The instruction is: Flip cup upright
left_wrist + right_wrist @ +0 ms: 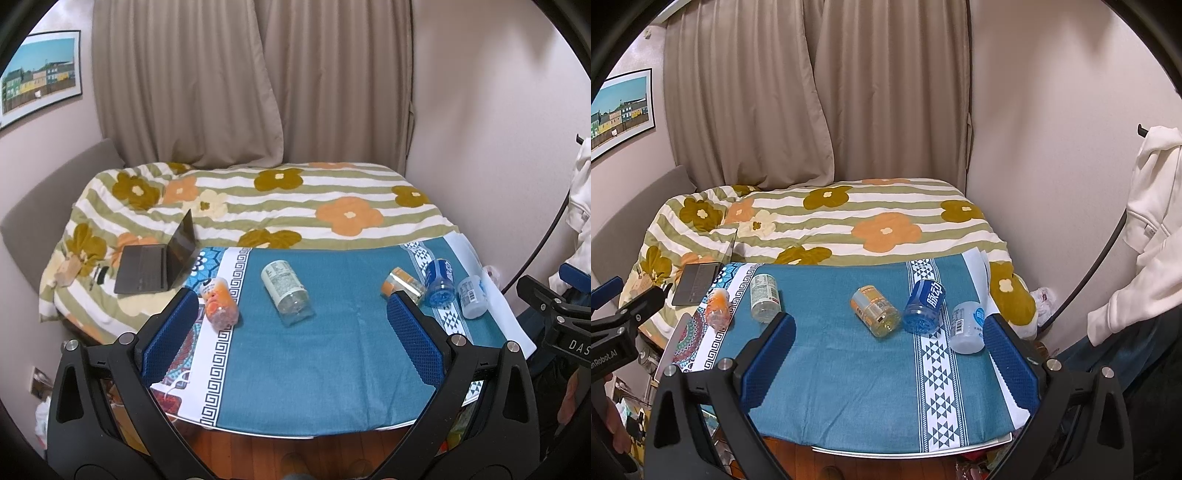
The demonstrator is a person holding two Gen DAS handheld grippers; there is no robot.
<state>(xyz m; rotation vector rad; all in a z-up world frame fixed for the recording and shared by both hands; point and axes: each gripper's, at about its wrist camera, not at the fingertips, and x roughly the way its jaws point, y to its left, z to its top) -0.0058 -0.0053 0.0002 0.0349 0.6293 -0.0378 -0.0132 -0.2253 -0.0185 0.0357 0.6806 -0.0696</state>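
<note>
Teal cloth (pixel 849 369) carries five toppled cups (pixel 875 312) (all on their sides) strung along the table's far edge; both grippers, left (pixel 291 332) and right (pixel 890 350), hang back with jaws spread, empty, presumably choosing.

In the left wrist view, a blue finger (pixel 173 328) covers the near end of the orange jar (pixel 219 301) at 9 o'clock. The poster (pixel 37 77) at 10 o'clock is cut by the edge. Jar labels are too small to read.

In the right wrist view, the laptop (pixel 698 277) screen is seen edge-on, its display hidden.
</note>
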